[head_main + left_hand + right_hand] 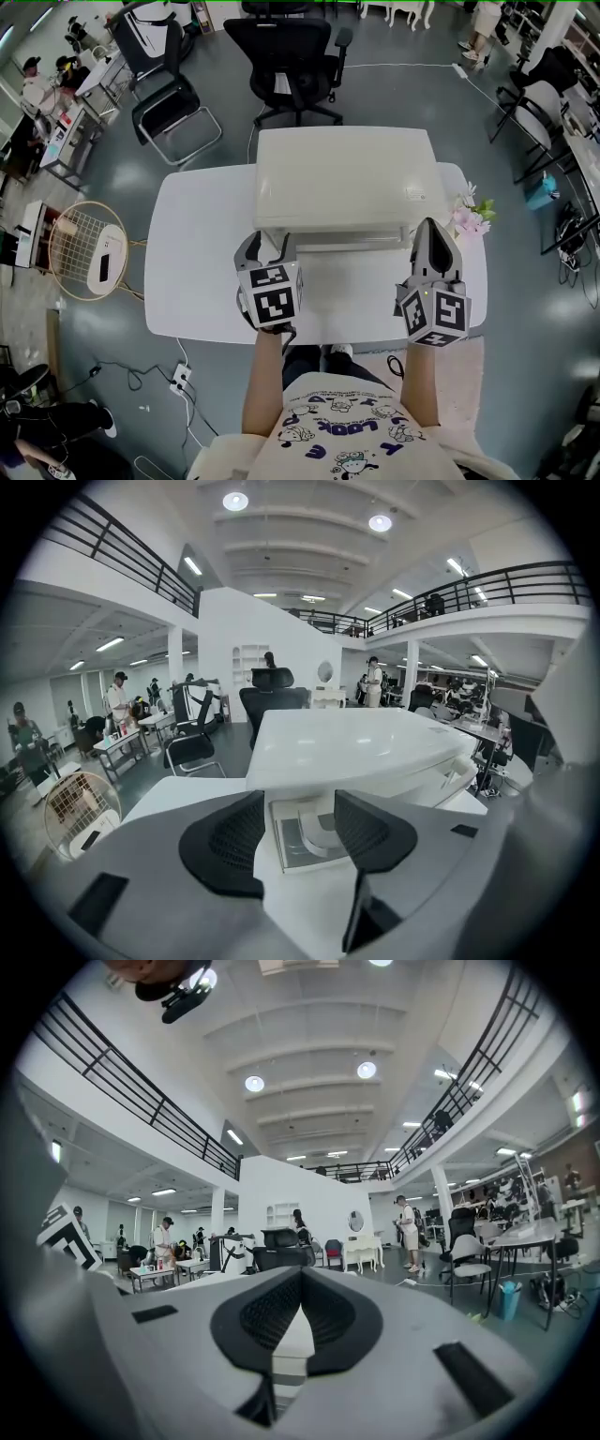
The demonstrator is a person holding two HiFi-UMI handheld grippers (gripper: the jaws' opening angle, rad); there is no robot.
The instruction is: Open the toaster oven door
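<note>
Reaching in | left tongs (267, 246) open before oven (347, 178) | right tongs (430, 230) closed, empty | next, likely: grip handle (315, 829), pull down

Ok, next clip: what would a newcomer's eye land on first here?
A big white toaster oven fills the middle of the white table. Just before it, the left gripper hangs at its front left with fingers apart, the right gripper by its front right corner with fingers together. Pink flowers stand at the table's right edge.
</note>
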